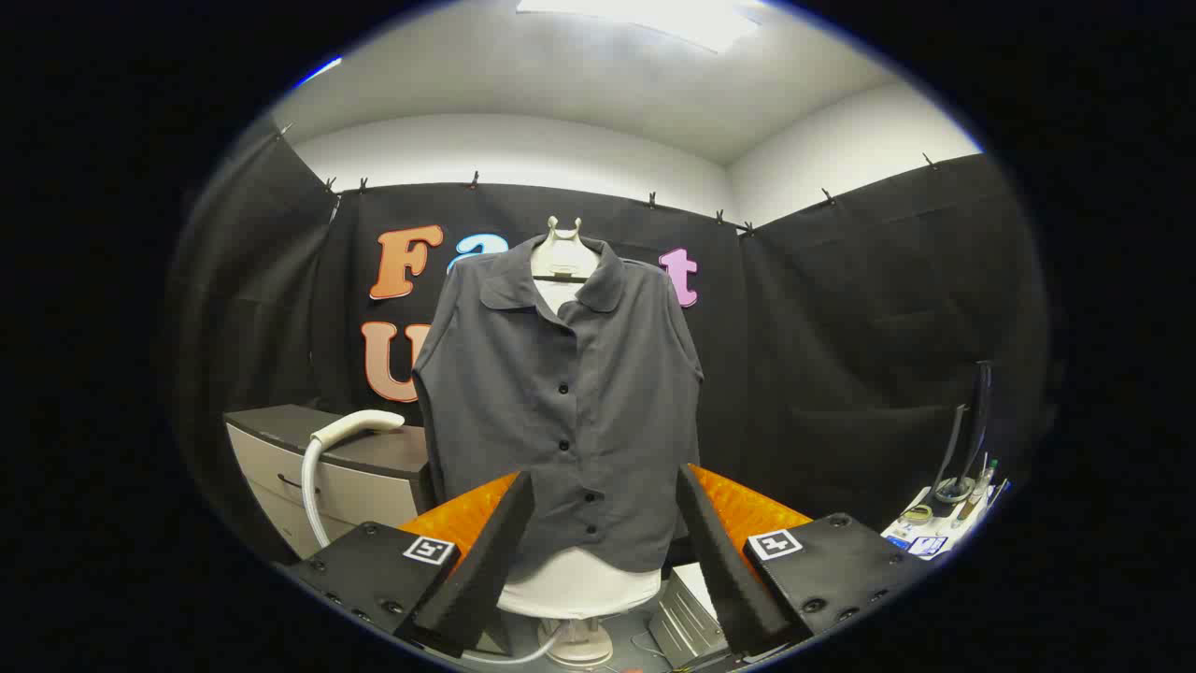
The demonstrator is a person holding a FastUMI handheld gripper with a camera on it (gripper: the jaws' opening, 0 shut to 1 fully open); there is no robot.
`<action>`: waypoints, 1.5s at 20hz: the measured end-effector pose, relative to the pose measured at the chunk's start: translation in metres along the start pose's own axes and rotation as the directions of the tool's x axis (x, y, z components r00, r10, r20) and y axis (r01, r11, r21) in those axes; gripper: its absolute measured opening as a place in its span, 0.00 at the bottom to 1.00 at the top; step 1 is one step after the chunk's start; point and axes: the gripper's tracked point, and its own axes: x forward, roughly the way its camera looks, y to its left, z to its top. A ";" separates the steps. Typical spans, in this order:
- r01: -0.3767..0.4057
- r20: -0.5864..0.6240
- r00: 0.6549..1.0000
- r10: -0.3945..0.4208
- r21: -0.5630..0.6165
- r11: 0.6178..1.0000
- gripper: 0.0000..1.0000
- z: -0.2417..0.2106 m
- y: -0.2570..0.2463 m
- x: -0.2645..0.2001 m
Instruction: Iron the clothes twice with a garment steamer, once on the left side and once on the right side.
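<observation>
The garment steamer head (pixel 360 422) lies on top of a low drawer cabinet (pixel 355 486), off to the left of the tool (pixel 603 551) and beyond its left finger, its pale hose (pixel 310 495) curving down the cabinet's front. It is a white, smooth, rounded plastic handle — likely light and stiff, but slick, and the hose will drag and spring against any lift. My judgement is that the best hold is across the straight part of the handle, back from the nozzle end, so the two fingers close on parallel sides and the hose trails freely below.

The tool is spread wide with nothing between its fingers (pixel 486 561); both point at the lower hem of the shirt, well short of it, and touch nothing.

The grey button shirt (pixel 561 402) hangs on a white mannequin torso (pixel 579 584) straight ahead, collar open, buttons down the middle. The cloth looks thin and soft — it will give and swing under pressure, so the passes should run lightly down each side of the button line. The torso stands on a round base (pixel 579 645) on the floor. A table (pixel 944 533) with small clutter sits far to the right.

No pass has begun; picking up the steamer comes first.
</observation>
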 end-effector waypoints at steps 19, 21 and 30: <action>0.002 0.027 1.000 -0.002 0.012 1.000 0.98 0.006 0.020 0.003; -0.034 0.007 0.999 0.034 0.065 0.997 0.98 0.005 0.034 0.006; -0.088 -0.048 0.994 0.096 0.135 0.987 0.97 0.006 0.081 0.026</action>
